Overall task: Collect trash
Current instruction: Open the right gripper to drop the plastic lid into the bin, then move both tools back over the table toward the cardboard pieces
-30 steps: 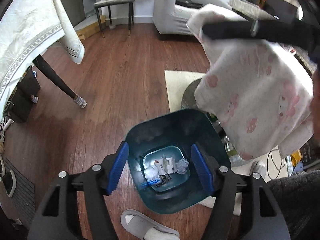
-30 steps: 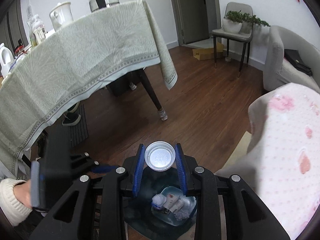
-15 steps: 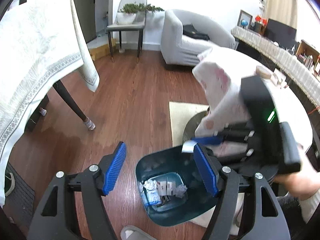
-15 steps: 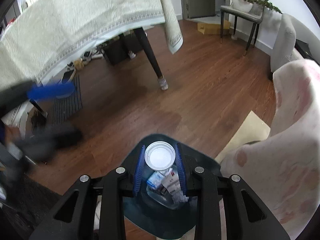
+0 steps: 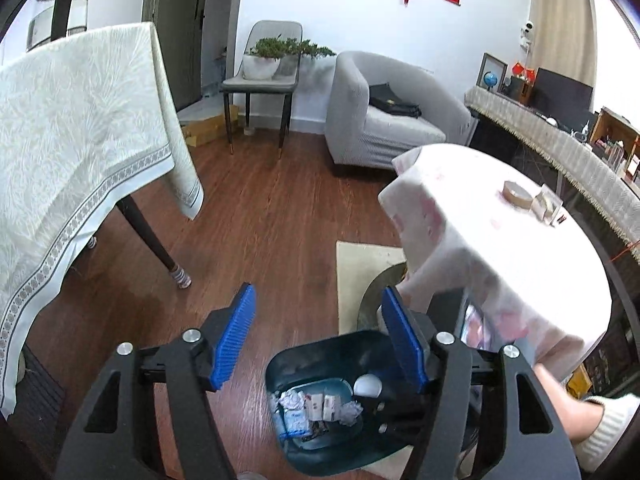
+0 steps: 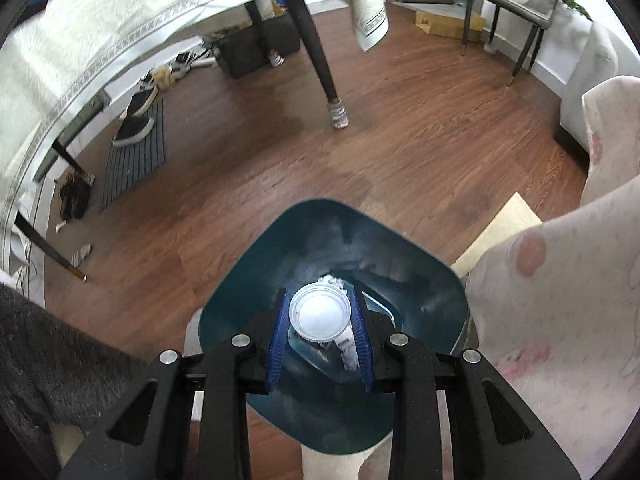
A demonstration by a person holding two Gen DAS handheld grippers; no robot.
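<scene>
Two wrist views look down on a wooden floor (image 6: 400,152) where a dark teal bin (image 6: 432,304) stands beside a pale rug (image 5: 360,264).

The right claw (image 6: 320,316) points steeply down, right over the bin's mouth. Between its blue pads sits a clear plastic cup (image 6: 319,314), seen from the top with something white inside. The jaws have just been opening. A thin gap seems to show on the cup's left side, while the right pad lies against its rim, so the cup looks released or barely pinched rather than firmly clenched. It has not yet fallen and hangs above the crumpled paper and wrappers (image 5: 316,404) at the bottom of the bin.

The left claw (image 5: 316,336) hovers higher, empty, jaws standing apart with only floor and bin between them; they have just been closing a little. To its right is a round counter under a pink-patterned cloth (image 5: 500,248), with a roll of tape (image 5: 518,194) on top.

The risks, as a judgement: the cup could stick to one pad and swing out as the claw lifts, landing on the floor. If it tips while dropping, whatever is inside may spill onto the bin's wall. The cloth's hanging edge is close to the right claw and might catch on it.
</scene>
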